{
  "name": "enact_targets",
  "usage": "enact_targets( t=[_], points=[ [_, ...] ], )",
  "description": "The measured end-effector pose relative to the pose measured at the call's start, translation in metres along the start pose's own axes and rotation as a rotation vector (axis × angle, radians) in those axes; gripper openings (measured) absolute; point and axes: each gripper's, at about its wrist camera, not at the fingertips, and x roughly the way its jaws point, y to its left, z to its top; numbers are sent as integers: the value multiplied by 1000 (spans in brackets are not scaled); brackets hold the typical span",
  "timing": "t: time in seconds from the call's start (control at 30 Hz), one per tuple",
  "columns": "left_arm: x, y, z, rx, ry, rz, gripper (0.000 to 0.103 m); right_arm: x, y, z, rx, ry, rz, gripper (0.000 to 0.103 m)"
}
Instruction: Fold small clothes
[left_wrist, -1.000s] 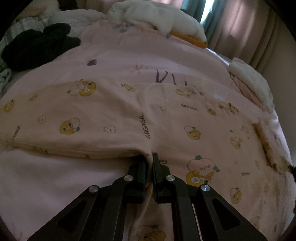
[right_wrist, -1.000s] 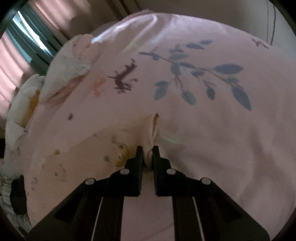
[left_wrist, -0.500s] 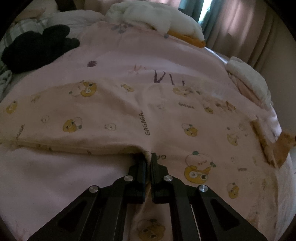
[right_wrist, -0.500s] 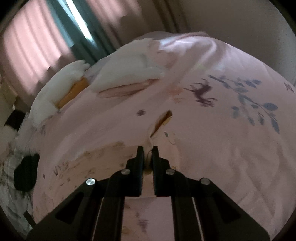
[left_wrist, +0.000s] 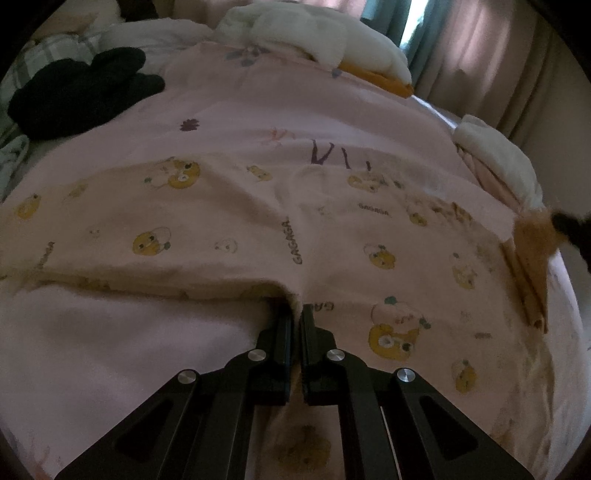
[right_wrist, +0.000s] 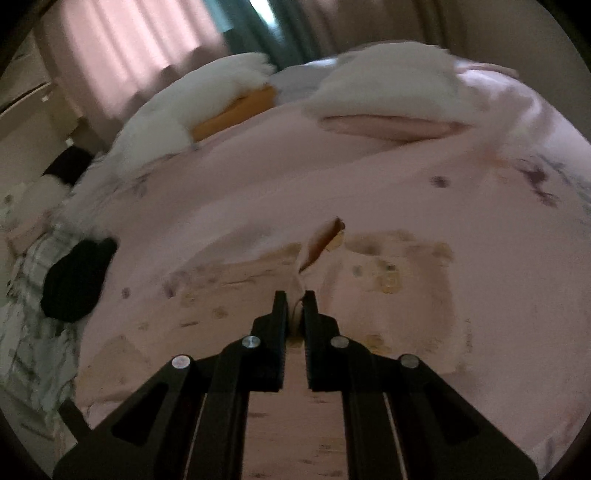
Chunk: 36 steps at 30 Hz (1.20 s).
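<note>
A small cream garment printed with bears and "GAGAGA" (left_wrist: 229, 229) lies spread on the pink bedsheet (left_wrist: 229, 107). My left gripper (left_wrist: 297, 314) is shut on its near edge at the crotch seam. My right gripper (right_wrist: 294, 299) is shut on another corner of the same garment (right_wrist: 388, 280), lifting an orange-trimmed hem (right_wrist: 325, 236). In the left wrist view that raised hem (left_wrist: 532, 240) shows at the far right, with the dark right gripper (left_wrist: 570, 229) behind it.
White pillows with orange and pink undersides (left_wrist: 332, 44) (left_wrist: 498, 158) lie at the bed's head and side. A black garment (left_wrist: 74, 96) sits at the far left on plaid bedding. Curtains (right_wrist: 147, 48) hang behind the bed.
My right gripper has swung left over the garment, carrying the hem corner with it; the hem has risen at the right of the left view. My left gripper has stayed put, still clamped.
</note>
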Motion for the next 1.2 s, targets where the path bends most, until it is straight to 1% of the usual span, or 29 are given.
enact_targets(
  t=[0.13, 0.23, 0.33, 0.5, 0.6, 0.73, 0.8, 0.83, 0.87, 0.97, 1.0, 1.07, 1.2],
  points=[
    [-3, 2, -3, -5, 2, -4, 4, 16, 41, -6, -13, 24, 89, 9],
    [-8, 15, -8, -71, -5, -54, 4, 35, 74, -15, -32, 65, 168, 9],
    [-10, 24, -11, -122, -6, -91, 4, 53, 103, -26, -55, 90, 225, 9],
    [-9, 22, -12, -112, -8, -77, 4, 89, 137, -47, -71, 179, 288, 9],
    [-8, 26, -11, -126, -2, -91, 4, 95, 146, -57, -120, 194, 252, 9],
    [-7, 28, -10, -134, 2, -100, 4, 106, 143, -60, -104, 255, 282, 13],
    [-7, 26, -11, -131, 3, -95, 4, 113, 143, -64, -92, 281, 263, 13],
    [-8, 26, -11, -130, 2, -94, 4, 115, 142, -66, -92, 290, 265, 15],
    [-8, 27, -12, -130, 3, -94, 4, 117, 142, -68, -90, 308, 277, 19],
    [-8, 27, -12, -130, 2, -94, 4, 119, 140, -72, -55, 352, 345, 28],
    [-8, 26, -14, -131, 2, -94, 4, 117, 140, -72, -53, 349, 347, 30],
    [-8, 26, -14, -135, 2, -96, 4, 112, 141, -71, -65, 331, 328, 39],
    [-7, 26, -15, -131, 1, -90, 4, 103, 139, -68, -88, 301, 295, 39]
  ],
)
